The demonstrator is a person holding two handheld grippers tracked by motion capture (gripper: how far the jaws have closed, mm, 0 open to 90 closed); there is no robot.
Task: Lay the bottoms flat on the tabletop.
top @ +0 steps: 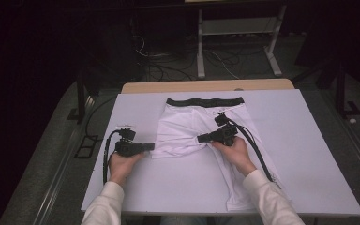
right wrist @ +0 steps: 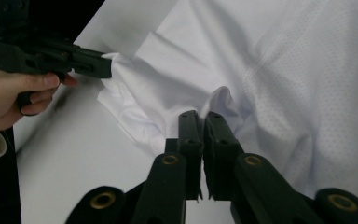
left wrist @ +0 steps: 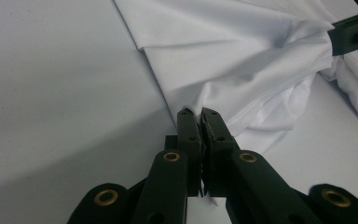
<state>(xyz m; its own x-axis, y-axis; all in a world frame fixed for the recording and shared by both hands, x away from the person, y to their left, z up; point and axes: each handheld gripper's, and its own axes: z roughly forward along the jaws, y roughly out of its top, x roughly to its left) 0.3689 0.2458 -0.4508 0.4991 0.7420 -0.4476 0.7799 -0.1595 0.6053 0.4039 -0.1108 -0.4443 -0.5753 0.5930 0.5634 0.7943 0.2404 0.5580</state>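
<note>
currently, step: folding shorts point(top: 201, 129) on surface point(top: 309, 154).
left claw point(top: 152, 146): pinching hem.
right claw point(top: 199, 138): pinching crotch fold.
advice: lift both evenly, keep cloth taut.

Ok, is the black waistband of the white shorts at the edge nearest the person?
No, the black waistband lies at the far end of the white shorts, away from the person's hands.
</note>
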